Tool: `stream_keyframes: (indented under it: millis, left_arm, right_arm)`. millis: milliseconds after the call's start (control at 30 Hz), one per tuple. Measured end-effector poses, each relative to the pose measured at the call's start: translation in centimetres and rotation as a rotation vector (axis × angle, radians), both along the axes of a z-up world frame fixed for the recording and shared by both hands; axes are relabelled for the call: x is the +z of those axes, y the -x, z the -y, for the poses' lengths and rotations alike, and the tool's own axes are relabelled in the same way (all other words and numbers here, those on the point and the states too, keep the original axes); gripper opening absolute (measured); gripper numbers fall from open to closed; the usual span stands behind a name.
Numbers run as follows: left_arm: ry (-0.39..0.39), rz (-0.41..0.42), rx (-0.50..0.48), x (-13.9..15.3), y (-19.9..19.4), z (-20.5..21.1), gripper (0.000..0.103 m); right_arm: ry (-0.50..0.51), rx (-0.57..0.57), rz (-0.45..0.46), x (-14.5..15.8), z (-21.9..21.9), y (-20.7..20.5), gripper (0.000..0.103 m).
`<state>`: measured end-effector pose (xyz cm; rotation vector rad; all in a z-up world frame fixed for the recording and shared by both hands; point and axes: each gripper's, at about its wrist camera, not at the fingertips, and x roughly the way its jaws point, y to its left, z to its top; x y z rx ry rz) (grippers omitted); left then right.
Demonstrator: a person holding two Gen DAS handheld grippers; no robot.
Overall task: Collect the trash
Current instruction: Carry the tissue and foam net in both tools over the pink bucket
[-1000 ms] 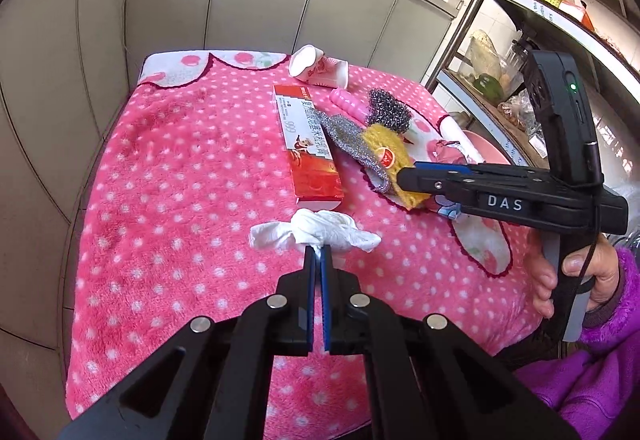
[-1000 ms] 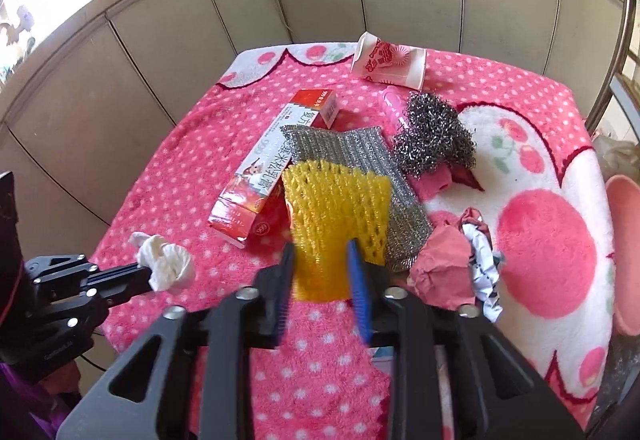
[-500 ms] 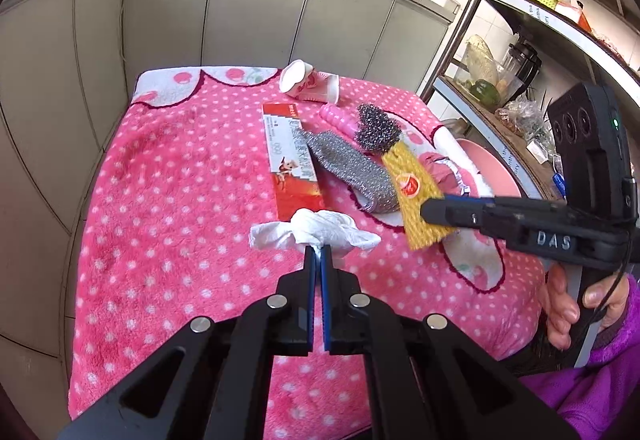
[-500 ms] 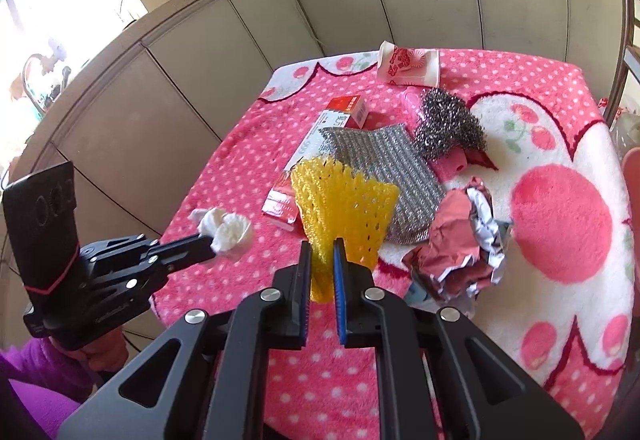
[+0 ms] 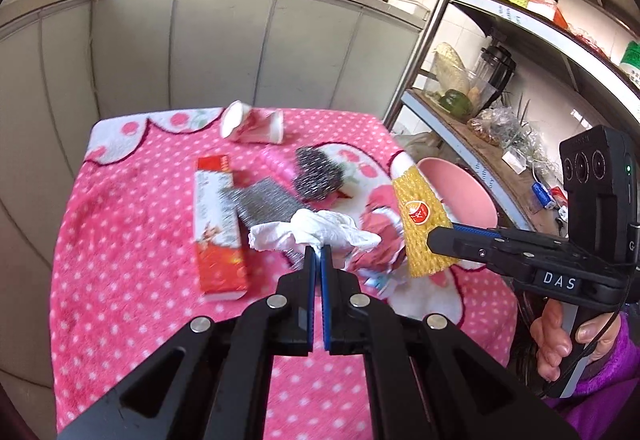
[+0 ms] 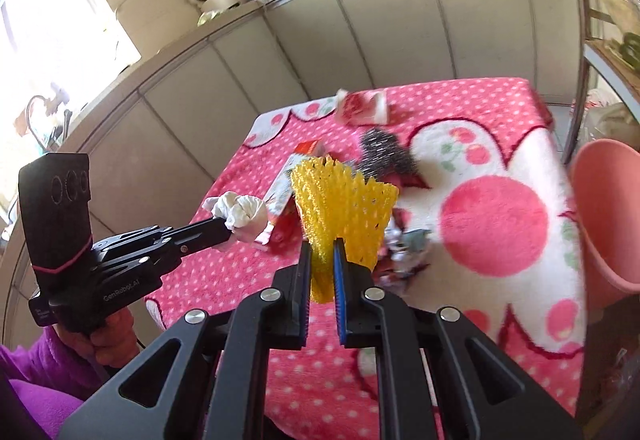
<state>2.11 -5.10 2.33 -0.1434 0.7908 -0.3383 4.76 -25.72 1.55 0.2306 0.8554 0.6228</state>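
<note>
While each claw grips trash, tissue left, yellow net right, a pink bin sits nearby.

We observe our left gripper clamped on a crumpled white tissue, held above the pink polka-dot cloth. Our right gripper, entering from the right, is closed on a yellow foam net sleeve, with a pink basin just behind it. On the cloth lie a red carton, a silver mesh cloth, a steel wool scrubber and a tipped paper cup.
</note>
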Motion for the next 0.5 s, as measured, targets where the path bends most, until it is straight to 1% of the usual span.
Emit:
stream_keyframes:
  millis: [133,233,400,500]
  left_arm:
    - [0.005,0.019,-0.051,1.1,-1.4,3.1,0.002]
    - [0.014,0.025,-0.093,1.7,-2.6,5.6,0.002]
    - [0.006,0.04,-0.183,2.6,-4.5,11.0,0.002]
    - [0.009,0.033,-0.242,2.6,-5.9,14.7,0.002]
  right_arm:
    - [0.001,-0.089,0.024,0.5,3.5,-0.4,0.011]
    - [-0.002,-0.177,0.036,0.5,7.0,-0.8,0.011]
    - [-0.001,-0.33,0.043,0.0,13.0,-1.5,0.011]
    - [0.01,-0.414,0.045,-0.6,16.5,-2.0,0.011]
